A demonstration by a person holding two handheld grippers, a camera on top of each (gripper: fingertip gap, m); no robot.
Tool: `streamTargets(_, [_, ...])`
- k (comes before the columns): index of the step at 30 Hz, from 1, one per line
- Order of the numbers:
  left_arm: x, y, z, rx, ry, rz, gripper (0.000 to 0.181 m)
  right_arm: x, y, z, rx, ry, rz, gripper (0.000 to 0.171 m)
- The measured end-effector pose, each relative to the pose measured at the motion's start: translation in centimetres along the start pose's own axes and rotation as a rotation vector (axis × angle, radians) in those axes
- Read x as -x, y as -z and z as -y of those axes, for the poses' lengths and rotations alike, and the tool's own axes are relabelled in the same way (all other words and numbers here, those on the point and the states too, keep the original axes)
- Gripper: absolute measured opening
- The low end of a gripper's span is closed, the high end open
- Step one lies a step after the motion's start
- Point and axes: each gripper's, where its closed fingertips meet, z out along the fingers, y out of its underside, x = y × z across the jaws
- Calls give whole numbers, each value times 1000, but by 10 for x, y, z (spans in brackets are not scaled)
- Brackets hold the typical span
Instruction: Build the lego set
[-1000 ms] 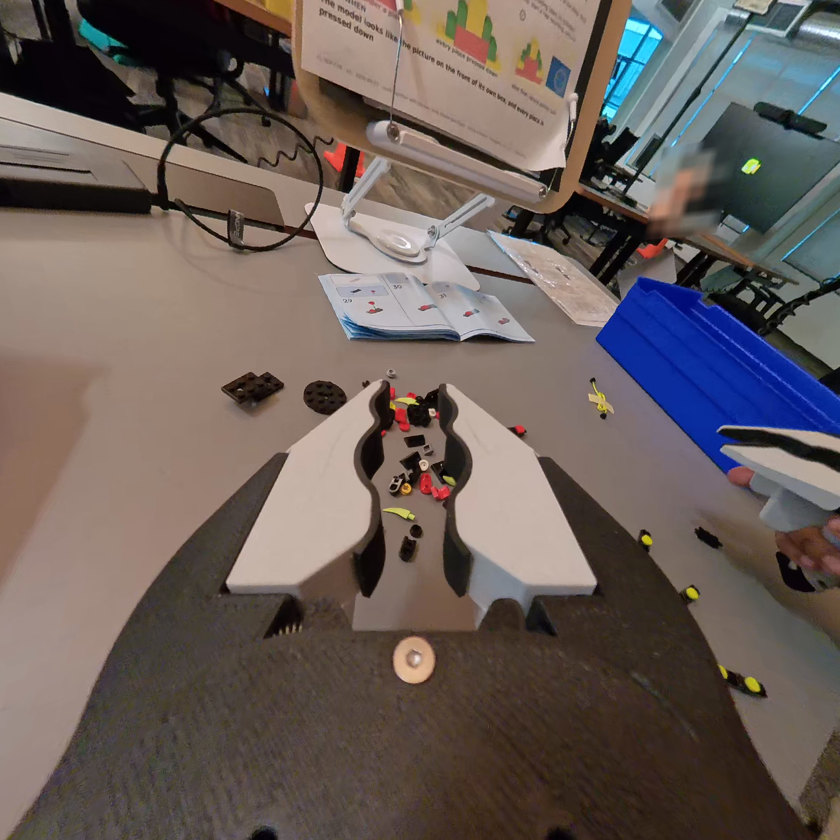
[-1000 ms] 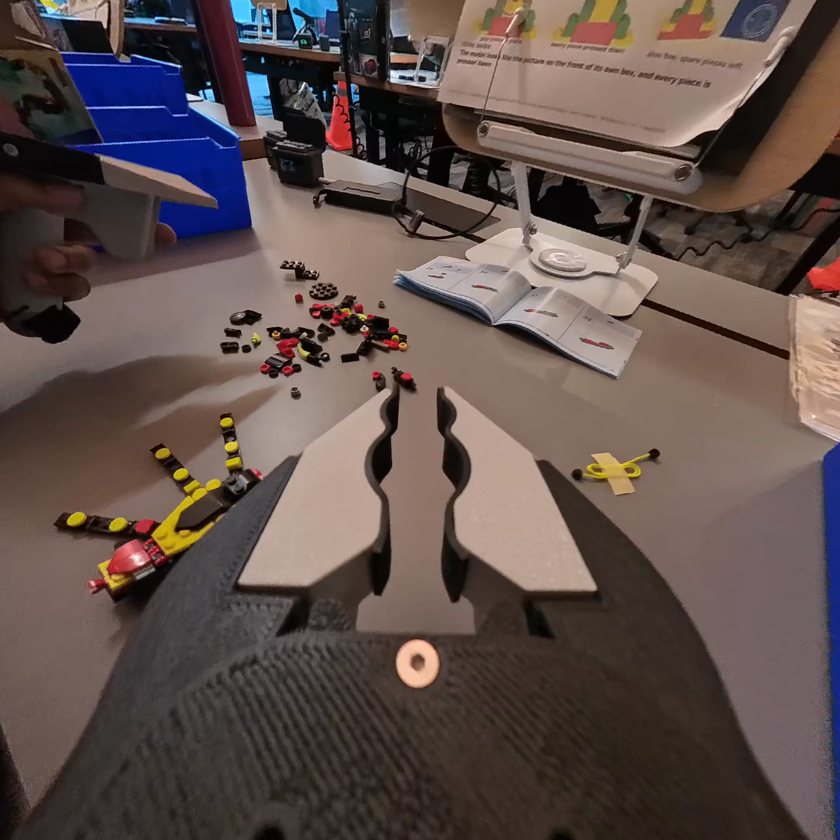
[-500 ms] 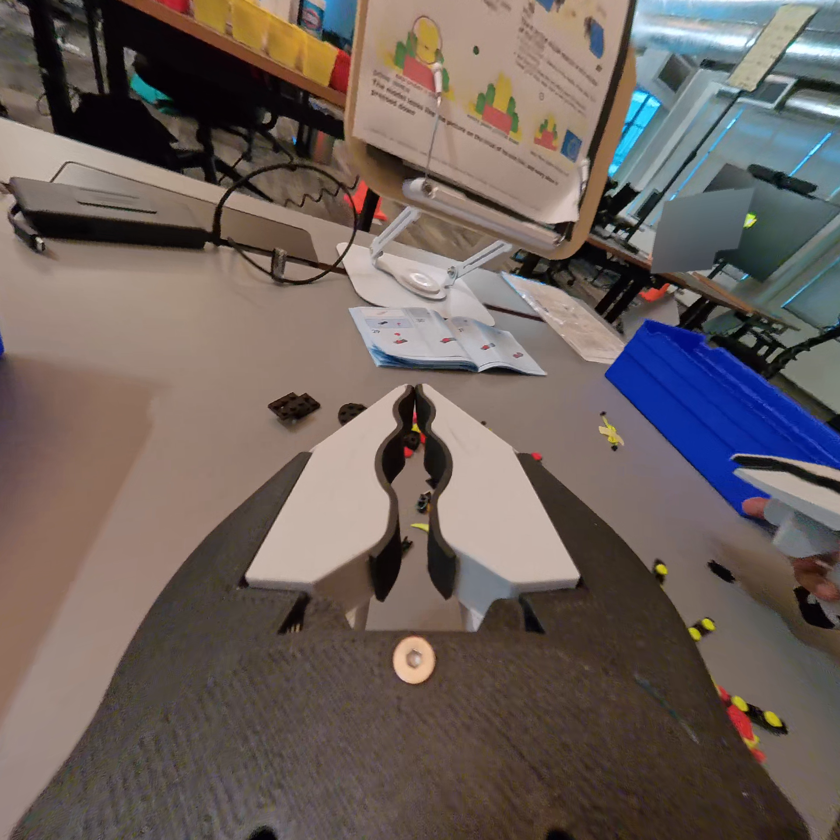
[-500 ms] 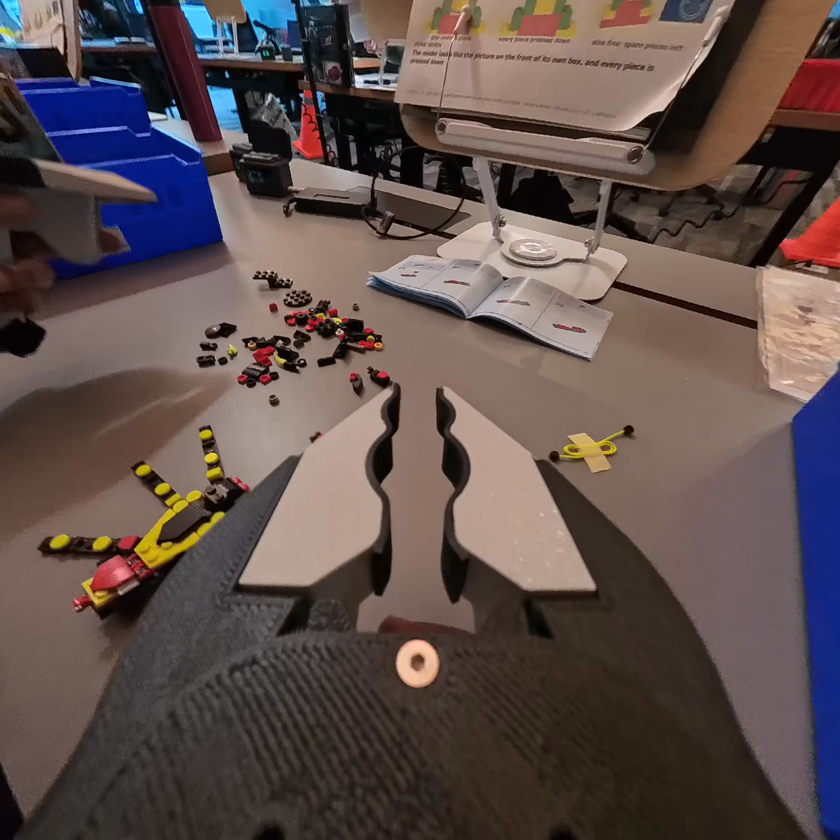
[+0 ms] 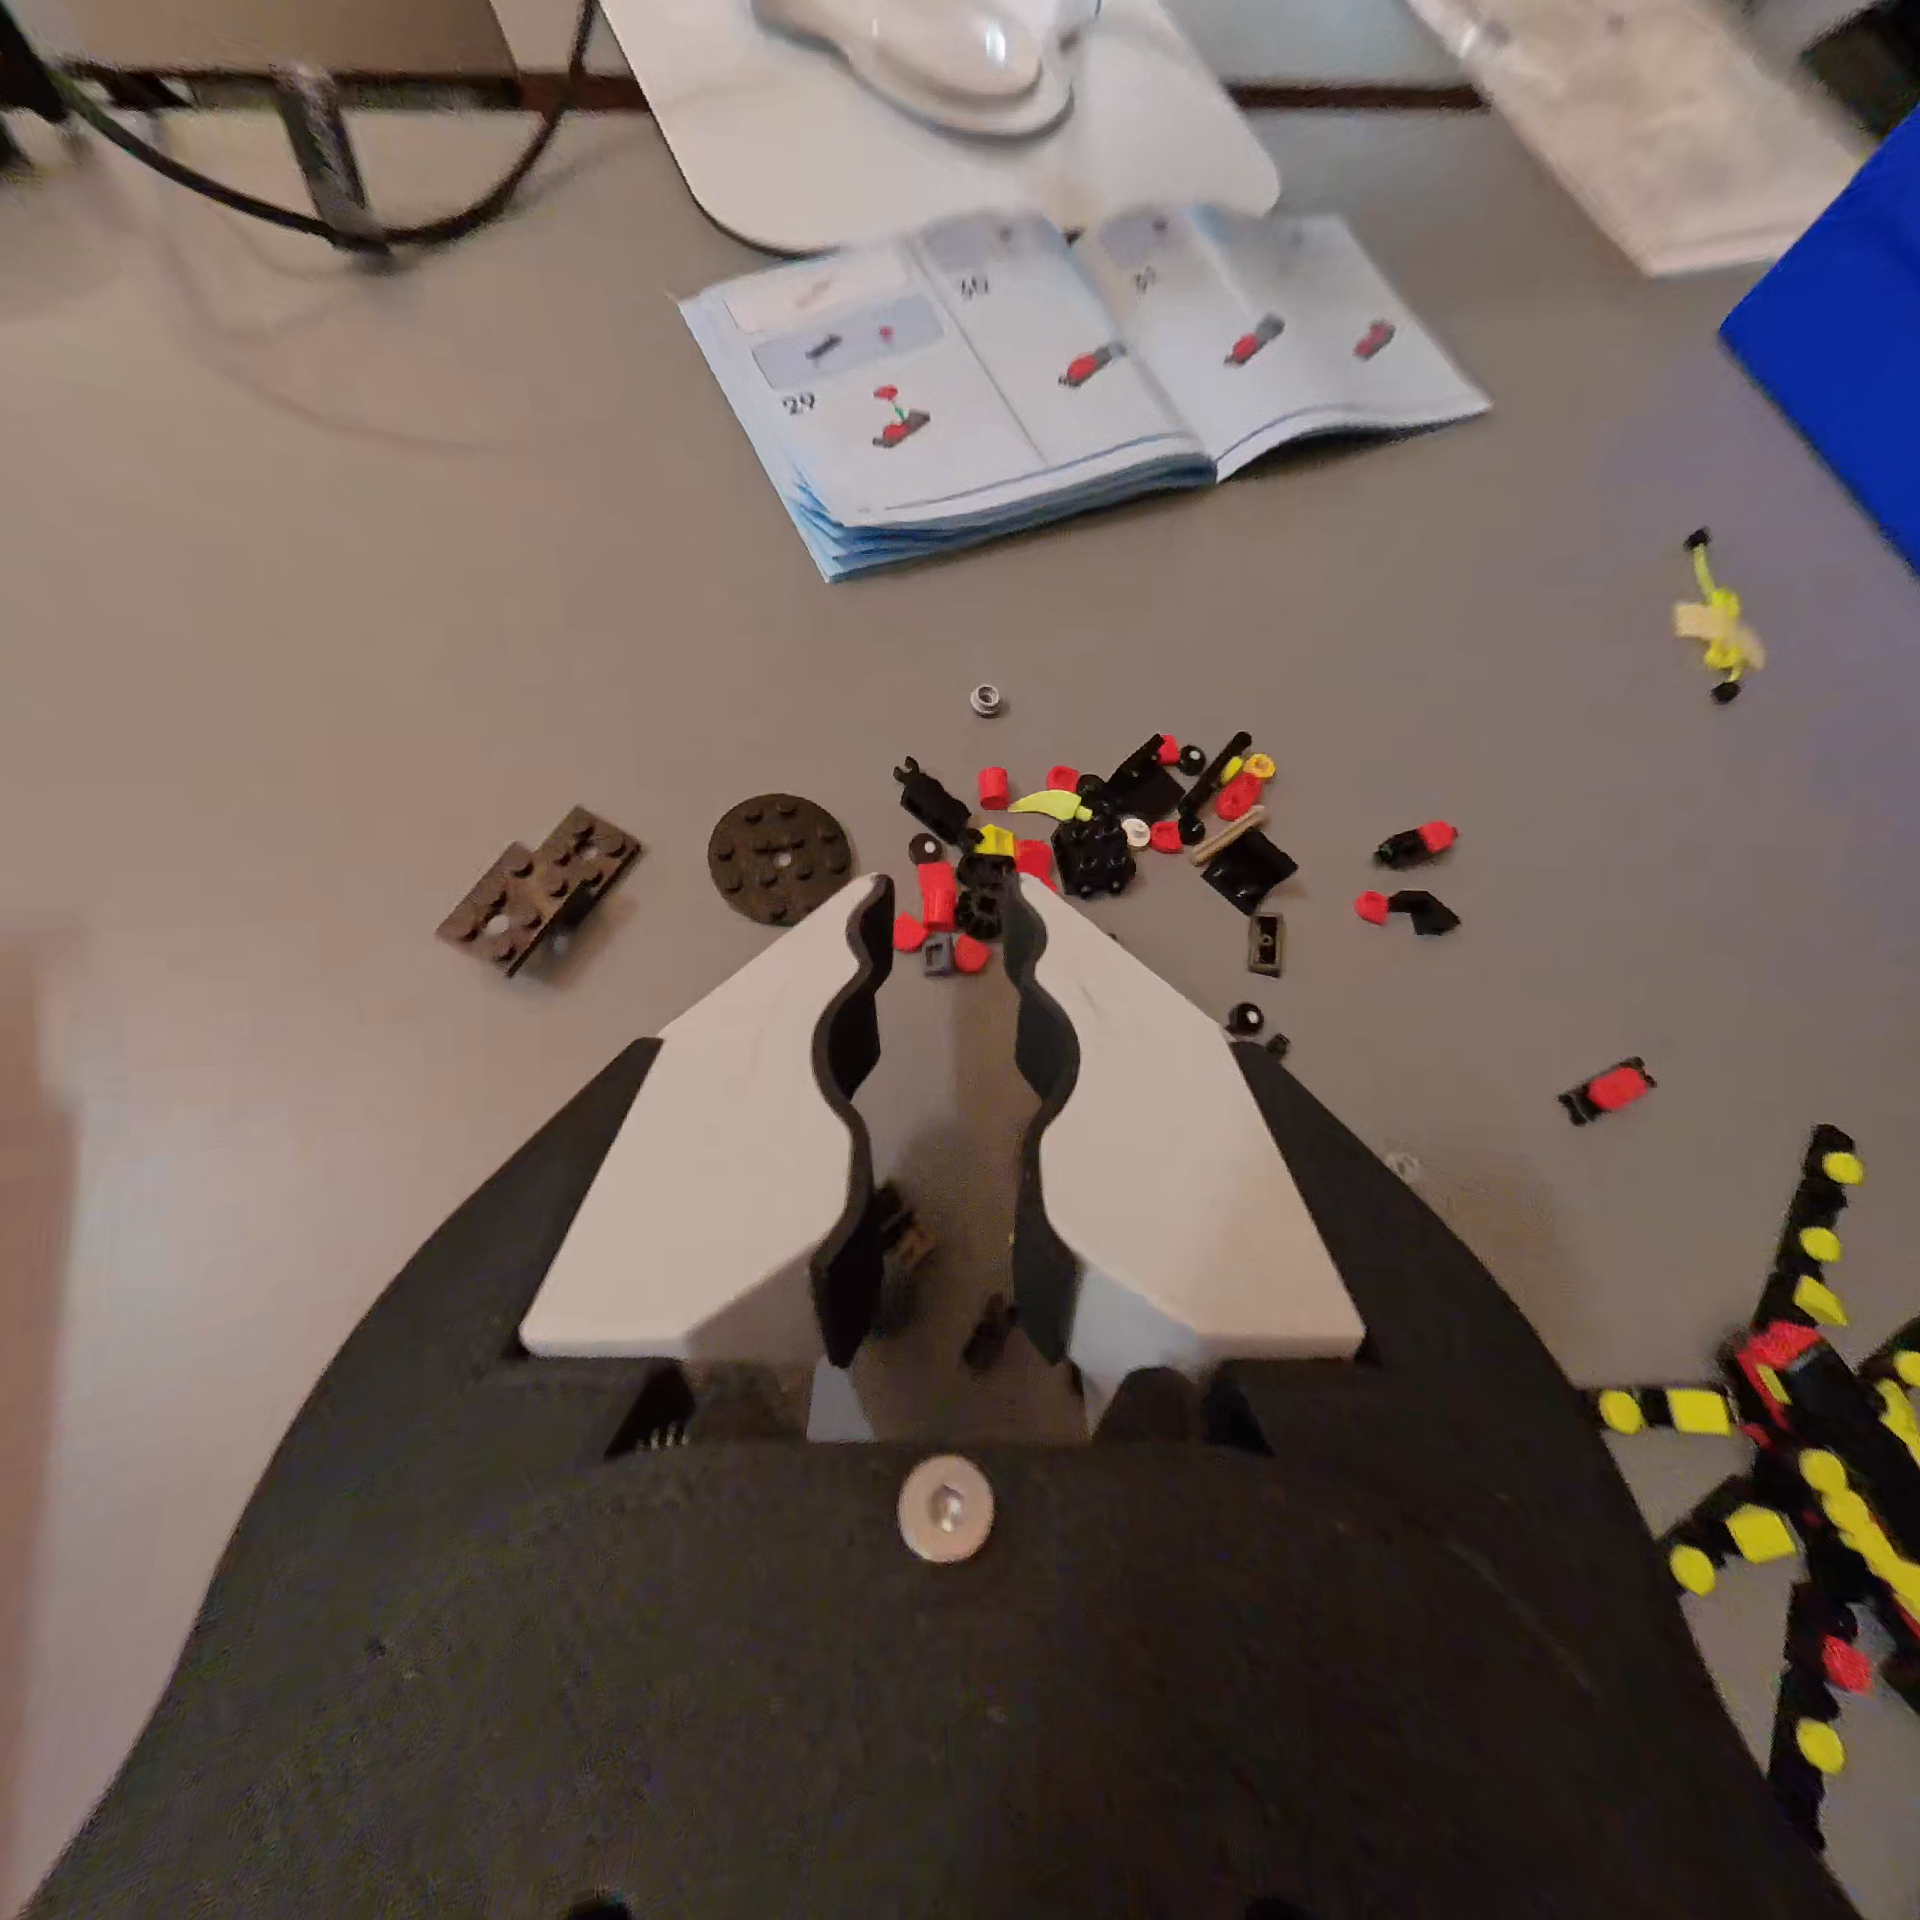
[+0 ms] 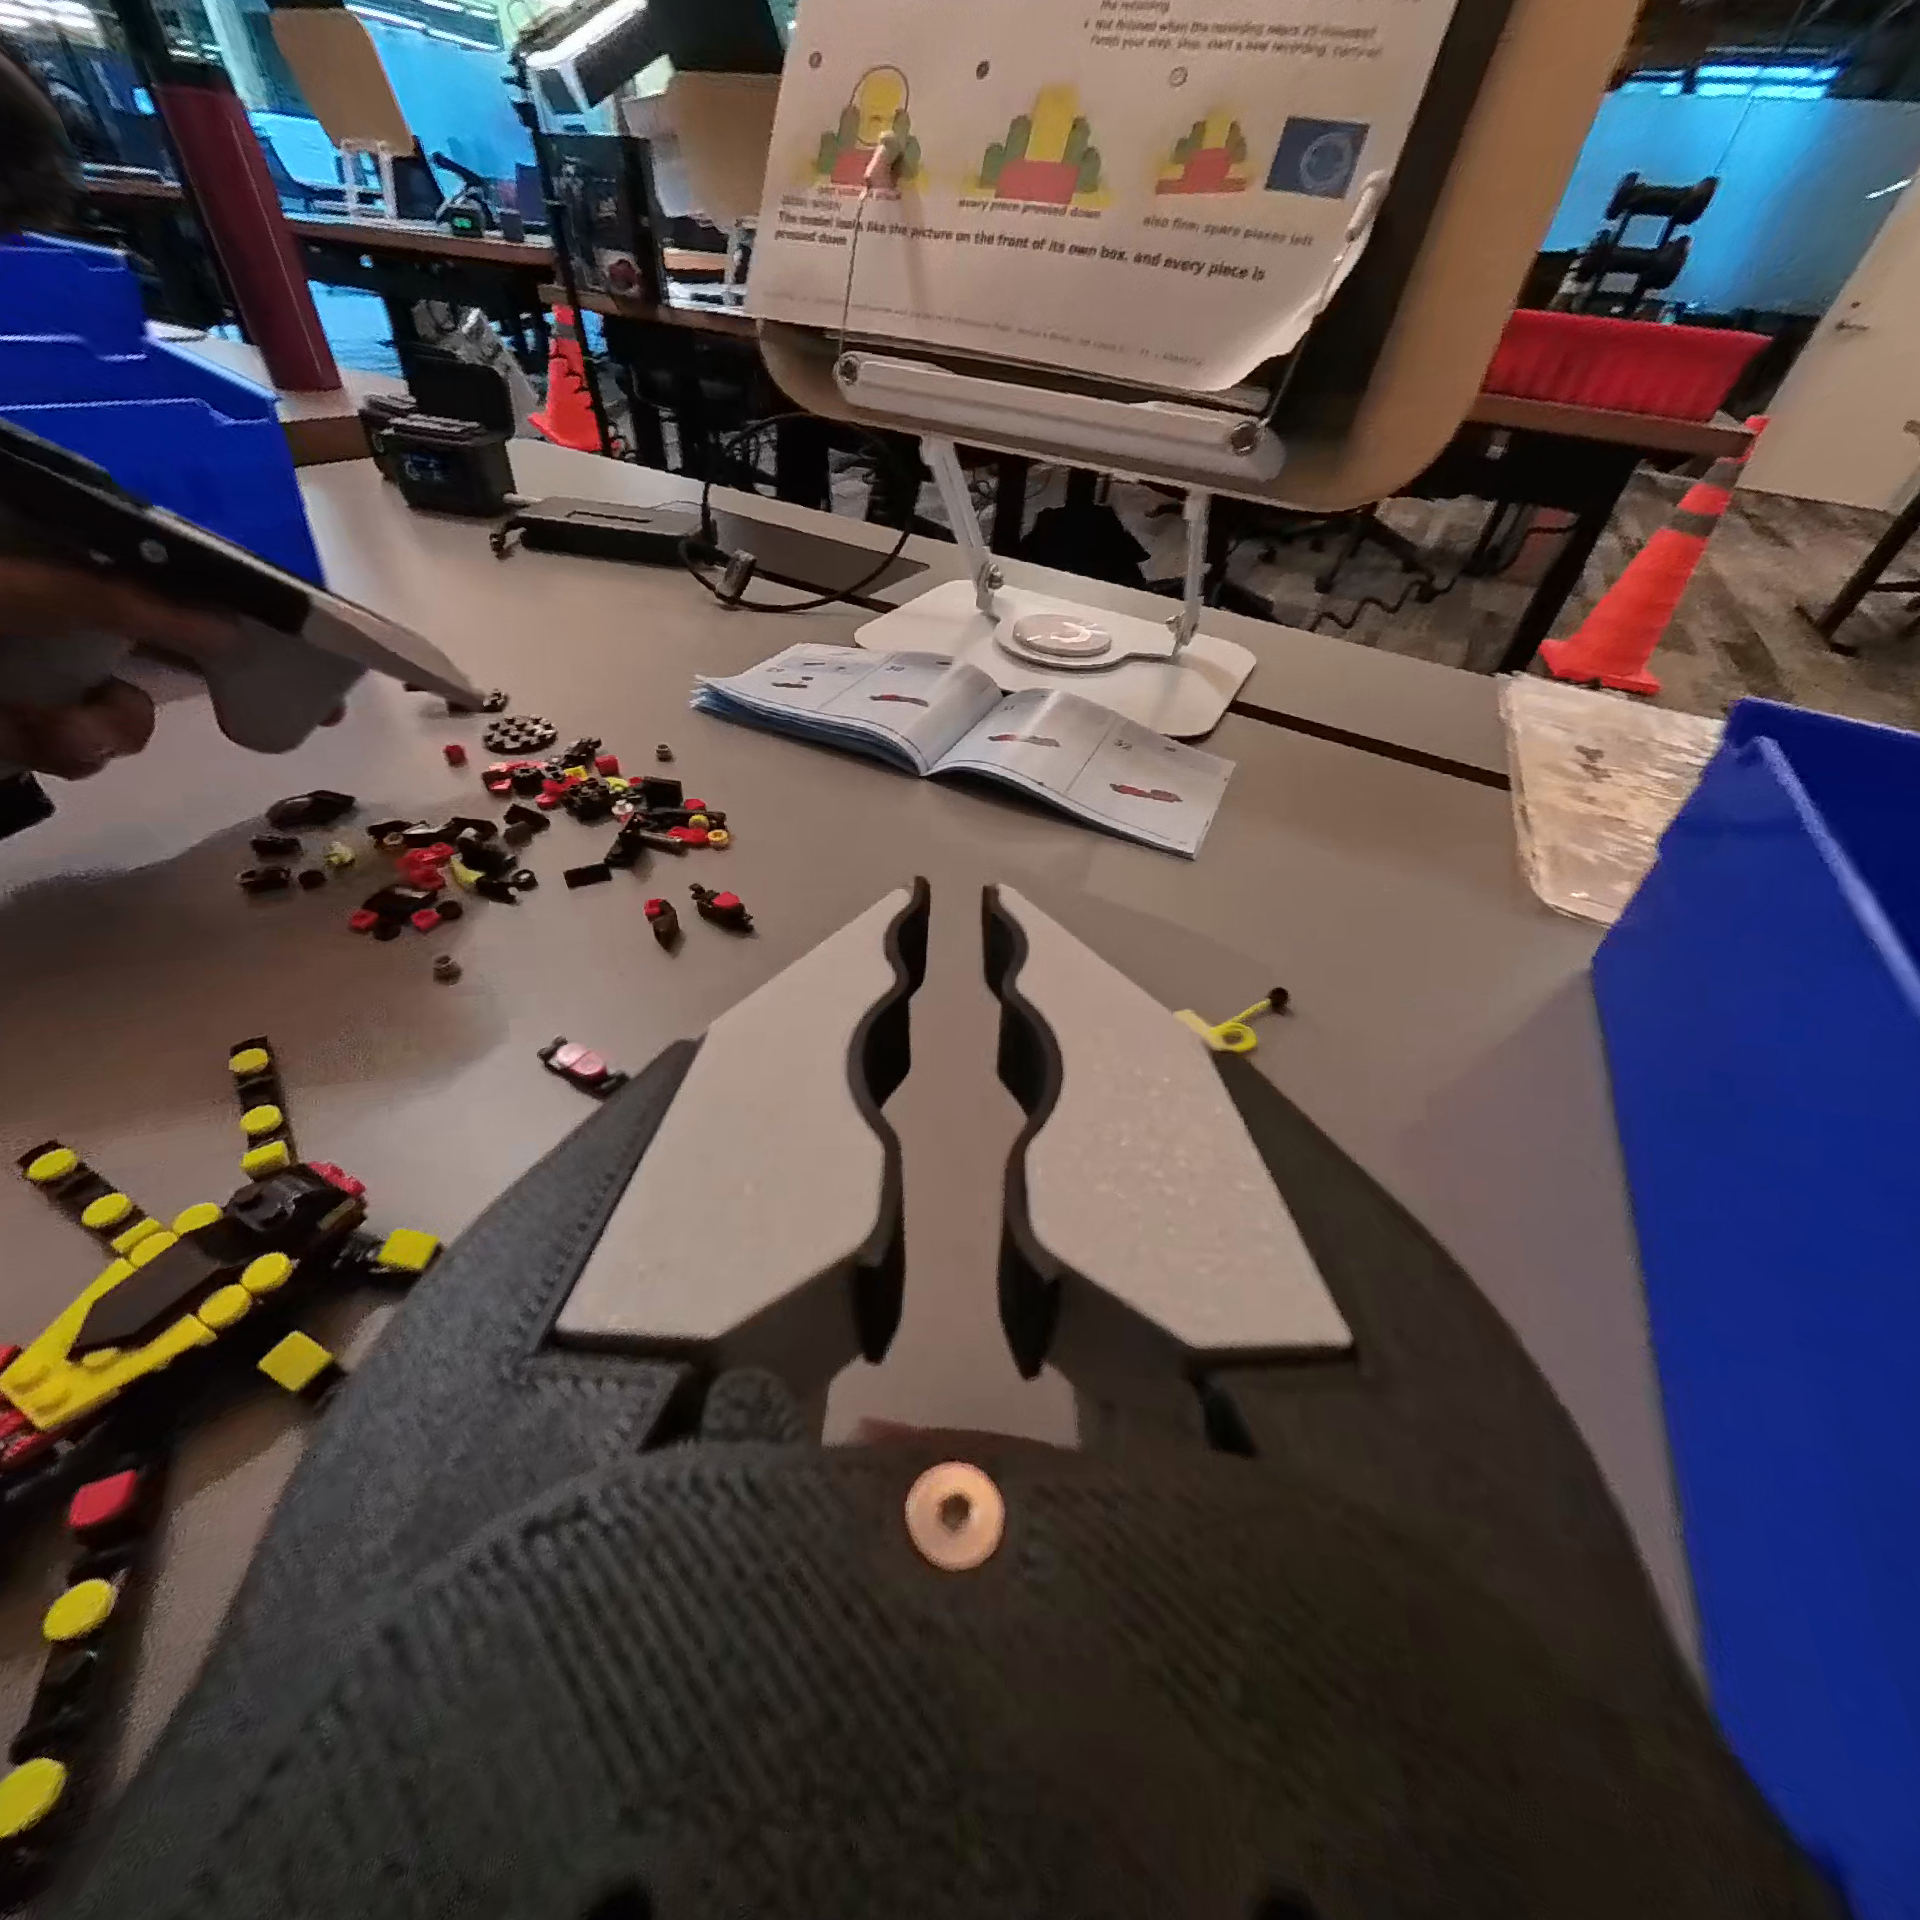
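Loose lego pieces (image 5: 1091,842), black, red and yellow-green, lie scattered on the grey table, with a round black plate (image 5: 779,857) and a dark studded plate (image 5: 540,888) at their left. The partly built black-and-yellow model (image 6: 177,1288), long-limbed, lies flat near them.

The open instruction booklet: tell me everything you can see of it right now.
The instruction booklet is a thin pale-blue paper pamphlet lying open and flat on the grey table, its stacked page edges showing along the near side. The open pages show small pictures of red and black parts in numbered steps. It lies just in front of the white stand base, possibly overlapping its edge, and beyond the loose lego pieces. Neither set of tongs touches it.
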Motion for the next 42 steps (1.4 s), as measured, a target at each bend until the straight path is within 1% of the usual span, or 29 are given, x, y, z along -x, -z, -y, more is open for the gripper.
streamTargets(1, [0, -7, 0, 25, -10, -1, 21, -4, 2, 2, -7, 0, -19, 9])
streamTargets(4, [0, -22, 9, 20, -50, -4, 24, -10, 7, 9, -28, 13, -48, 9])
streamTargets(7, [0, -37, 9, 54, -55, -13, 27, -10, 7, 10, -34, 34, -53, 9])
streamTargets(10, [8, -48, 3, 112, -63, 39, 21, -8, 6, 8, -25, 32, -47, 9])
streamTargets(15, [7, -50, 0, 132, -111, 60, 22, -8, 9, 13, -37, 34, -47, 9])
streamTargets(18, [10, -50, -4, 154, -181, 95, 20, -4, 9, 14, -39, 44, -38, 9])
streamTargets(21, [8, -50, -4, 158, -216, 91, 12, 1, 9, 16, -43, 67, -31, 9])
streamTargets(24, [8, -48, -2, 151, -239, 94, 11, 5, 9, 18, -48, 85, -23, 8])
streamTargets(26, [5, -41, 4, 115, -248, 90, 10, 8, 9, 19, -51, 95, -18, 8])
streamTargets(27, [2, -35, 8, 92, -251, 84, 7, 9, 9, 20, -51, 102, -16, 8])
streamTargets(30, [-24, -14, 22, -8, -289, 16, 6, 18, 8, 19, -45, 125, 21, 8])
streamTargets(32, [-41, 1, 24, -59, -354, -1, 6, 31, 7, 16, -31, 125, 74, 8])
streamTargets(34, [-64, 19, 19, -115, -416, -48, 6, 50, 6, 16, -27, 97, 155, 9])
streamTargets(36, [-95, 38, 8, -175, -442, -145, 6, 74, 7, 21, -30, 32, 257, 11])
streamTargets(39, [-134, 65, -9, -261, -458, -240, 6, 112, 11, 28, -21, -128, 412, 20])
streamTargets(42, [-170, 87, -23, -328, -542, -322, 6, 142, 13, 21, 39, -236, 538, 30])
